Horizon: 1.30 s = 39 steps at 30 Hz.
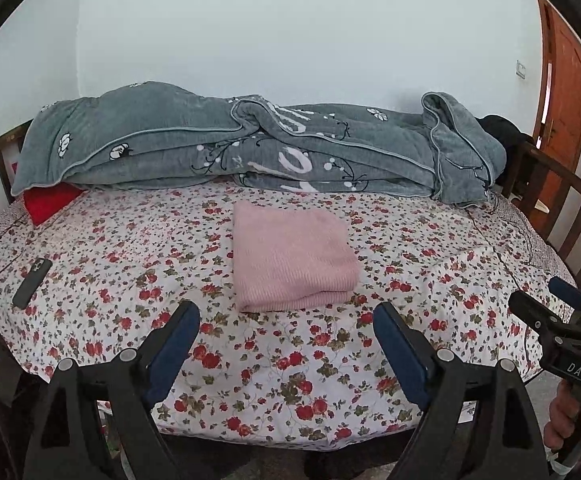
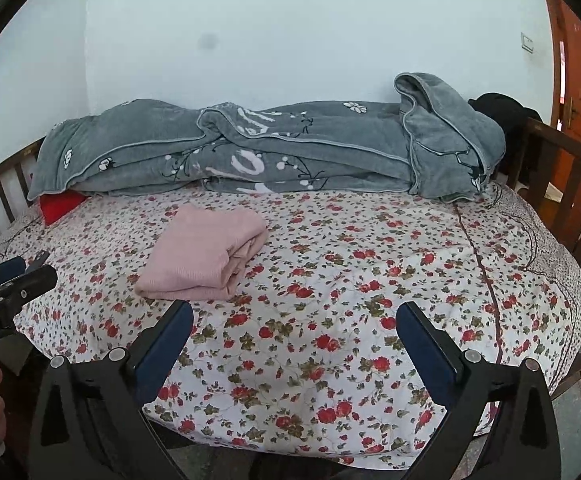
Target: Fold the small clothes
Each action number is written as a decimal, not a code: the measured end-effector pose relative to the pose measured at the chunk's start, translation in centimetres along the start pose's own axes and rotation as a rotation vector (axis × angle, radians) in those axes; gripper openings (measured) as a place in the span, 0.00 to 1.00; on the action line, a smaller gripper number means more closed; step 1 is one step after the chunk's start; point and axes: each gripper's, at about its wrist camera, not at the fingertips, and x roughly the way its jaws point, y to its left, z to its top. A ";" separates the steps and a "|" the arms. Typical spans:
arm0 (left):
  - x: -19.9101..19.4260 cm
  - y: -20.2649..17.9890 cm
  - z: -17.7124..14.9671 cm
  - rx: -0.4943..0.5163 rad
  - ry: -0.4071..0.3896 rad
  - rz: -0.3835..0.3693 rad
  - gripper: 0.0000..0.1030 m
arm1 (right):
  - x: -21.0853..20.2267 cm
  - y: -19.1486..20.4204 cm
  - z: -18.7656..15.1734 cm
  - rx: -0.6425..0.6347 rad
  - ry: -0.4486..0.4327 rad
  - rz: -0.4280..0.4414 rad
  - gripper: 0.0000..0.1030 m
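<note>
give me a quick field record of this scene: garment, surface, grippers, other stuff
garment: pink knit garment, folded into a neat stack, lying free
surface: bed with floral sheet
left gripper: jaws open, empty, short of the garment
right gripper: jaws open, empty
behind garment: grey blanket heaped along the wall
other: phone, red cushion
</note>
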 end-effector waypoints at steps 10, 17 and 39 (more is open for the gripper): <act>-0.2 0.1 -0.1 -0.001 0.001 0.020 0.86 | 0.0 0.0 -0.1 0.001 0.003 -0.008 0.97; -0.3 0.2 -0.4 -0.009 0.004 0.020 0.86 | -0.1 0.1 -0.1 -0.001 0.000 -0.011 0.97; -0.4 0.1 -0.3 -0.010 0.001 0.016 0.87 | -0.3 0.6 -0.4 -0.006 0.007 0.004 0.97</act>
